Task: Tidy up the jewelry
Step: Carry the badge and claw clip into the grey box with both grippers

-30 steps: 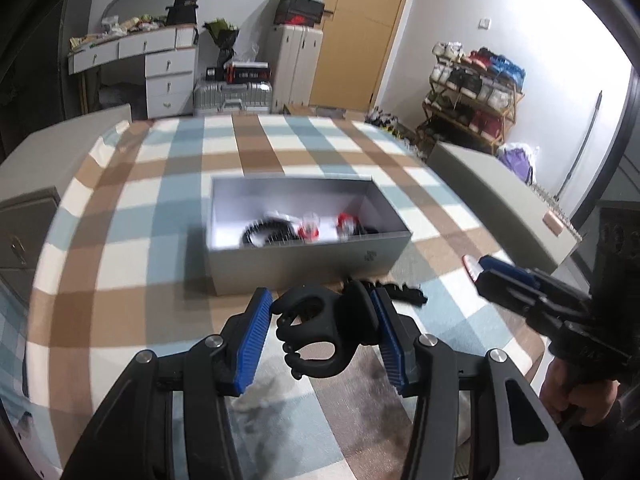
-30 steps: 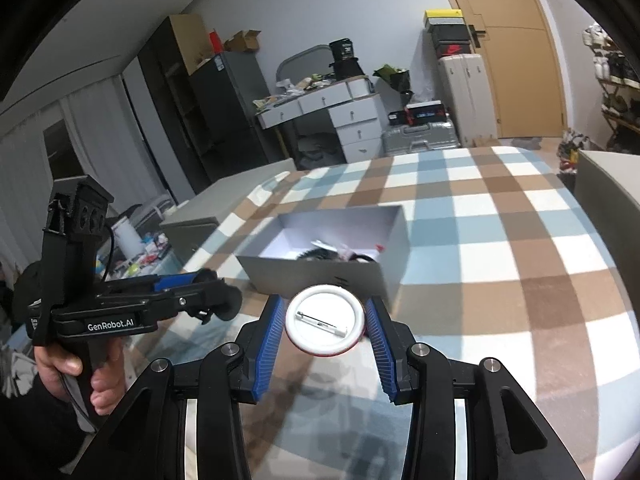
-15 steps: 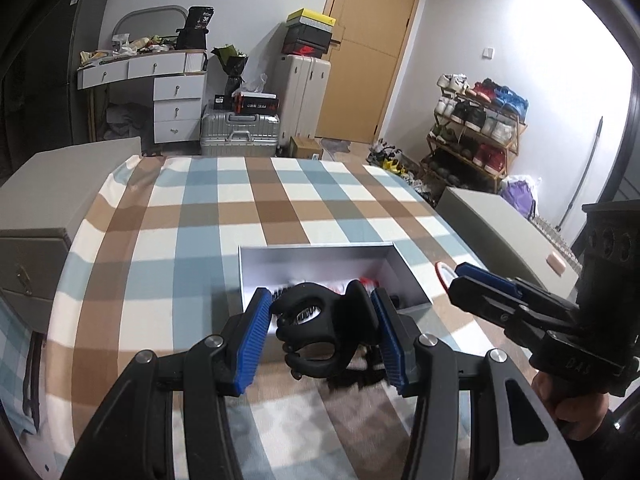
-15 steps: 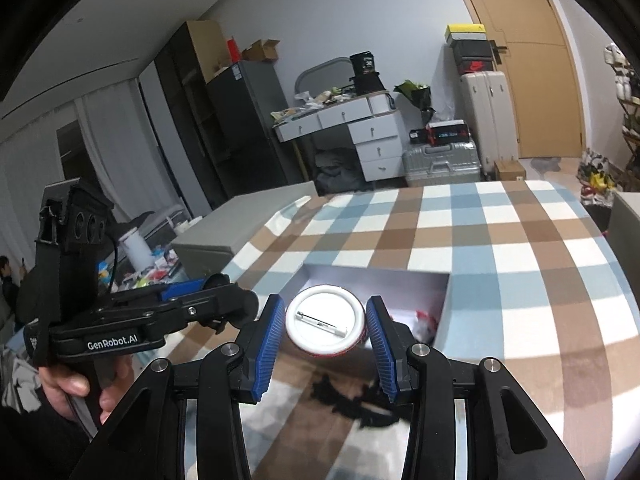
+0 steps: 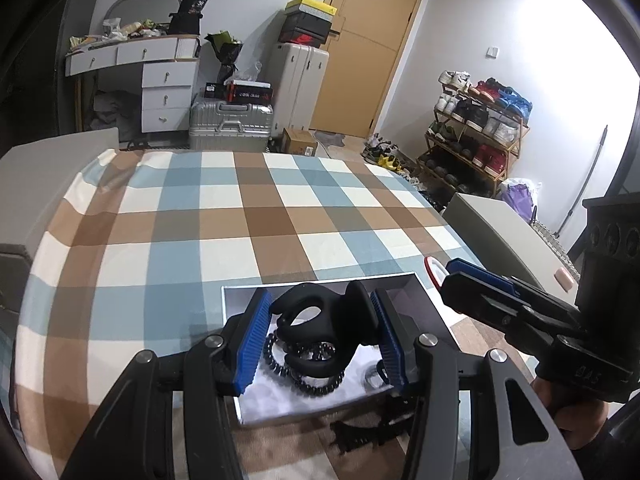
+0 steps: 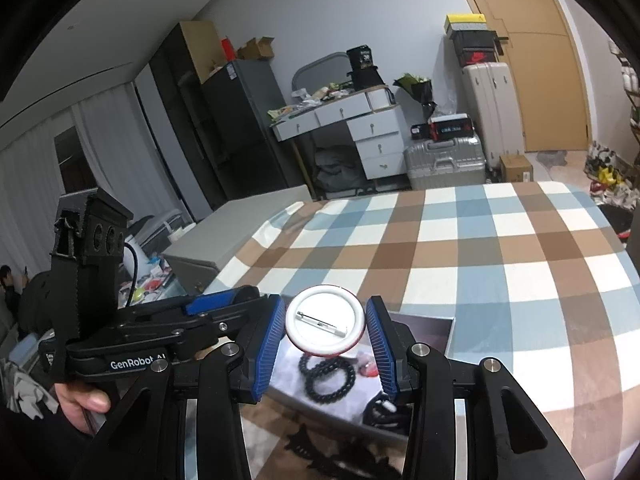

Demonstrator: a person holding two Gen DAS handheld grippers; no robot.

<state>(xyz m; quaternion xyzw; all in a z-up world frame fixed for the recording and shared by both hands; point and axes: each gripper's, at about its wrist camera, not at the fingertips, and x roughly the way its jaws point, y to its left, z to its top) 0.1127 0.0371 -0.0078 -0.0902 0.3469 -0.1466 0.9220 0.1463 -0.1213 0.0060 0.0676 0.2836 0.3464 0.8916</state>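
My left gripper [image 5: 320, 334] is shut on a black hair claw clip [image 5: 320, 320] and holds it above the open grey box [image 5: 424, 300]. My right gripper [image 6: 326, 334] is shut on a round white pin badge with a red rim [image 6: 325, 326], also above the box [image 6: 432, 328]. In the box lie a black bead bracelet [image 6: 328, 378] and other small pieces. The bracelet also shows in the left wrist view [image 5: 304, 380]. The right gripper with the badge's red rim shows in the left wrist view [image 5: 440, 274]. The left gripper shows in the right wrist view [image 6: 224, 304].
The box sits on a checked tablecloth [image 5: 240, 220]. Another black claw clip [image 5: 368, 432] lies on the cloth in front of the box. Grey furniture [image 5: 496, 224] stands at the table's right side, more at the left [image 6: 240, 228].
Both grippers have risen and moved forward from in front of the box to over it, each still holding its item.
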